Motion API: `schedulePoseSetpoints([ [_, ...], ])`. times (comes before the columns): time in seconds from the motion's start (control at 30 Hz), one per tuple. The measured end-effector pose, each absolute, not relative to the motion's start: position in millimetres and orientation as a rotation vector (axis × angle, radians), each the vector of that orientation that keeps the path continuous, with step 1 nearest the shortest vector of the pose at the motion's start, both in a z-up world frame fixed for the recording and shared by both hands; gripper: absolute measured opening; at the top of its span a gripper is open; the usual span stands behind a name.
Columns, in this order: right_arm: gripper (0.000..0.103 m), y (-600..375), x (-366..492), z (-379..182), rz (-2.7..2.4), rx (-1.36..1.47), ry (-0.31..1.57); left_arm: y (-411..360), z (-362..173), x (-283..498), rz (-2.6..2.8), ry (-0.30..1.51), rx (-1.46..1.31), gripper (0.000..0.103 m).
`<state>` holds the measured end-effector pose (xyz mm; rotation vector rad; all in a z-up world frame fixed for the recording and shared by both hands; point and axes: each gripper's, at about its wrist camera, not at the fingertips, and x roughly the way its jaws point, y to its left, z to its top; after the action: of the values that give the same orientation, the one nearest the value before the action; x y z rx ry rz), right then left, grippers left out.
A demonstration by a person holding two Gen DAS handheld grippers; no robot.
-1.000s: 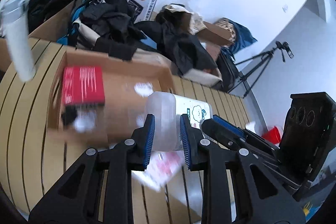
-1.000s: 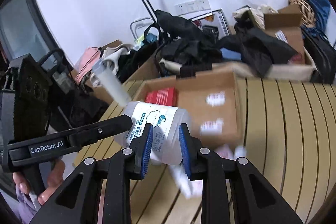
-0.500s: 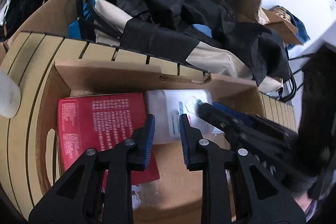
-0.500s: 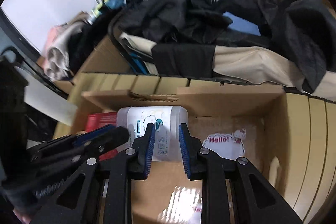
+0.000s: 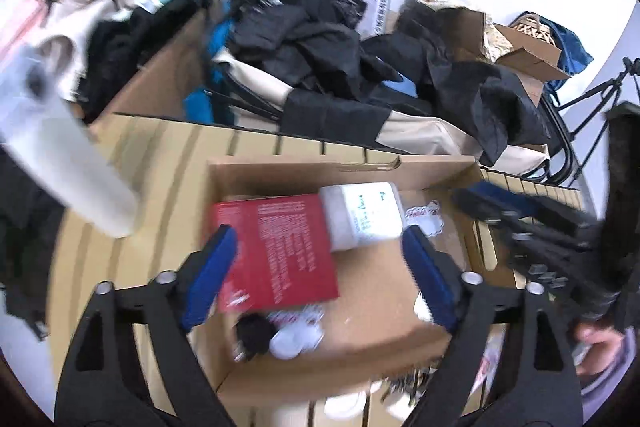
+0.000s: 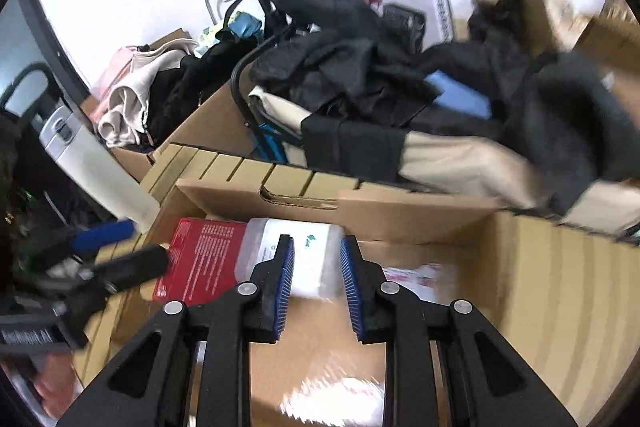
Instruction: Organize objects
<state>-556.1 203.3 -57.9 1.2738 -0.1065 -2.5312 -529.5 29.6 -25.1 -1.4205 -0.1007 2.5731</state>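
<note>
A white plastic bottle (image 5: 362,213) with a printed label lies on its side in the open cardboard box (image 5: 344,165), next to a red box (image 5: 276,251). My left gripper (image 5: 316,247) is wide open above the cardboard box, clear of the bottle. In the right wrist view the bottle (image 6: 298,241) lies just beyond my right gripper (image 6: 316,251), whose jaws stand slightly apart around its near end; contact is unclear. The red box (image 6: 200,259) lies left of it. The left gripper's fingers (image 6: 104,233) show at the left.
A tall white tumbler (image 5: 64,147) stands left of the cardboard box on the slatted wooden table (image 5: 160,135). Dark clothes and bags (image 5: 340,67) are piled behind the table. Small white items and a black item (image 5: 256,333) lie at the box's near end.
Both grippers carried the bottle into the cardboard box and laid it beside the red box. My left gripper has opened wide and pulled back; my right gripper's jaws have widened.
</note>
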Motion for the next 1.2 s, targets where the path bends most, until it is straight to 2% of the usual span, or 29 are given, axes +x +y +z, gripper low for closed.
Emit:
schedulePoseSetpoints([
  [0.03, 0.051, 210.0, -544.1, -40.9, -2.551, 1.257, -0.085, 27.1, -17.2, -521.9, 2.595, -0.080, -1.431, 0.094],
  [0.07, 0.078, 215.7, -535.2, -28.8, -2.572, 1.237, -0.074, 24.1, -8.6, -511.9, 2.624, -0.061, -1.447, 0.096],
  [0.1, 0.094, 222.2, -525.6, -17.1, -2.594, 1.214, -0.069, 20.8, 0.9, -499.7, 2.646, -0.049, -1.451, 0.097],
  [0.2, 0.094, 246.3, -490.5, 22.3, -2.647, 1.200, -0.067, 11.1, 27.5, -464.2, 2.677, -0.018, -1.429, 0.103],
  [0.47, 0.094, 268.5, -405.5, 71.9, -2.677, 1.246, 0.024, 0.1, 92.0, -370.1, 2.724, 0.013, -1.293, 0.103],
  [0.7, 0.094, 259.6, -310.0, 82.1, -2.626, 1.099, 0.005, -0.8, 91.1, -269.9, 2.746, 0.034, -1.246, 0.103],
  [0.83, 0.094, 252.0, -239.5, 72.2, -2.654, 0.945, 0.065, -0.1, 75.2, -199.4, 2.758, 0.017, -1.130, 0.103],
  [0.97, 0.096, 241.9, -169.9, 32.9, -2.622, 0.782, 0.050, -3.7, 31.8, -132.5, 2.747, -0.089, -1.079, 0.103],
  [1.03, 0.103, 230.1, -145.6, 2.3, -2.566, 0.884, 0.085, -1.8, 9.7, -114.0, 2.722, -0.118, -1.130, 0.103],
  [1.2, 0.103, 208.5, -120.2, -42.7, -2.556, 1.091, 0.159, 14.9, -12.8, -115.1, 2.700, -0.038, -1.246, 0.103],
])
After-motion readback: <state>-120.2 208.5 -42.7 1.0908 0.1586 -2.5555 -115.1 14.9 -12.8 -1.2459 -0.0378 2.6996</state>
